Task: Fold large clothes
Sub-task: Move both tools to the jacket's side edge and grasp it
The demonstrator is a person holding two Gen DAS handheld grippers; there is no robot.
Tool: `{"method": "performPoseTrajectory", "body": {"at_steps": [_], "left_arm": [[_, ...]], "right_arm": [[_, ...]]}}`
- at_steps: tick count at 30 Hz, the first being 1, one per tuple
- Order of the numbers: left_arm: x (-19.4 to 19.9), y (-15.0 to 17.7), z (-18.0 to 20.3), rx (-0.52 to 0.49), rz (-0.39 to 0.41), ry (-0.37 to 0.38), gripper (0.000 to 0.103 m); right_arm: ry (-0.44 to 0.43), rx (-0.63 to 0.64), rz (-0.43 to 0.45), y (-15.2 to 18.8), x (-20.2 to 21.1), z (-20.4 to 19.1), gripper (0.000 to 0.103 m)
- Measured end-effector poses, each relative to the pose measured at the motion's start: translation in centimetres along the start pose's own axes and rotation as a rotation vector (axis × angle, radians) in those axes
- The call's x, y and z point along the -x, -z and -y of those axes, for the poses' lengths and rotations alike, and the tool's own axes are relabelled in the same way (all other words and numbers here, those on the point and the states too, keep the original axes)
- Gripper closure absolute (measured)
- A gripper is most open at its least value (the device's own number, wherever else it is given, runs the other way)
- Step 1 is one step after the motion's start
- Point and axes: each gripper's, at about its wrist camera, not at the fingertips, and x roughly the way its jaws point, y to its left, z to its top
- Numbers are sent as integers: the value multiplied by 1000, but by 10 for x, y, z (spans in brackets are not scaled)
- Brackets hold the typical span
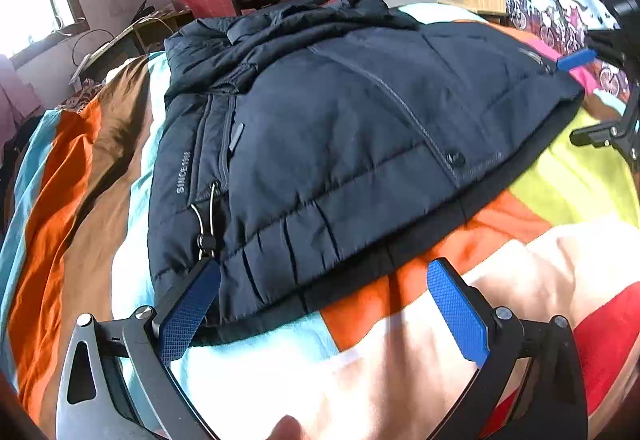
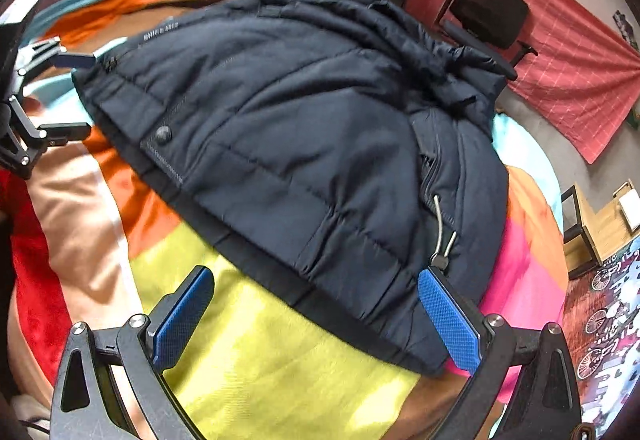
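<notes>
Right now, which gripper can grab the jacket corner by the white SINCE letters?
Left. The left gripper hovers open at that jacket corner, beside the lettering; the right gripper is open at the opposite corner.

Navy puffer jacket (image 1: pixel 340 143), seemingly folded, flat

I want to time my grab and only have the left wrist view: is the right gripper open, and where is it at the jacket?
Observer: The right gripper is open and holds nothing.
Operator: Where on the jacket?
Observer: At the jacket hem's corner. One pad is by that corner, the other over a yellow patch of the blanket.
Operator: Anything that could snag there?
Observer: A drawcord toggle lies just ahead of the pad at the corner.
</notes>
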Motion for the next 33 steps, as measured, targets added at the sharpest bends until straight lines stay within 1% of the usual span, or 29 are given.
{"method": "performPoseTrajectory", "body": {"at_steps": [3, 4, 6, 8, 12, 15, 16, 19, 22, 27, 30, 32, 33], "left_arm": [[-8, 7, 6, -38, -19, -51, 2], [-11, 10, 7, -45, -26, -55, 2], [-21, 17, 8, -51, -53, -68, 1], [-27, 20, 10, -49, -66, -96, 1], [-26, 21, 11, -65, -36, -178, 1], [-26, 22, 12, -80, -16, -240, 1], [-26, 22, 14, -90, -10, -272, 1], [-27, 23, 23, -137, 11, -339, 1], [-31, 22, 24, -157, 17, -361, 1], [-35, 17, 12, -129, 10, -376, 1], [-33, 14, 10, -121, 24, -394, 1], [-30, 13, 10, -122, 45, -423, 3], [-28, 12, 10, -123, 57, -434, 7]], "right_arm": [[19, 28, -26, 2, -7, -6, 0], [23, 40, -39, 3, -10, -8, 0], [35, 59, -55, 3, -13, -12, 0], [67, 80, -68, 5, -20, -18, 0], [142, 130, -77, 8, -27, -27, 0], [206, 154, -62, 9, -29, -29, 0], [225, 158, -56, 10, -29, -30, 0], [277, 174, -35, 10, -31, -31, 0], [316, 203, -24, 11, -34, -36, 0], [374, 239, 14, 11, -40, -37, 0], [410, 250, 43, 10, -43, -37, 0], [433, 260, 60, 9, -44, -38, 0], [447, 266, 70, 9, -43, -38, 0]]}}
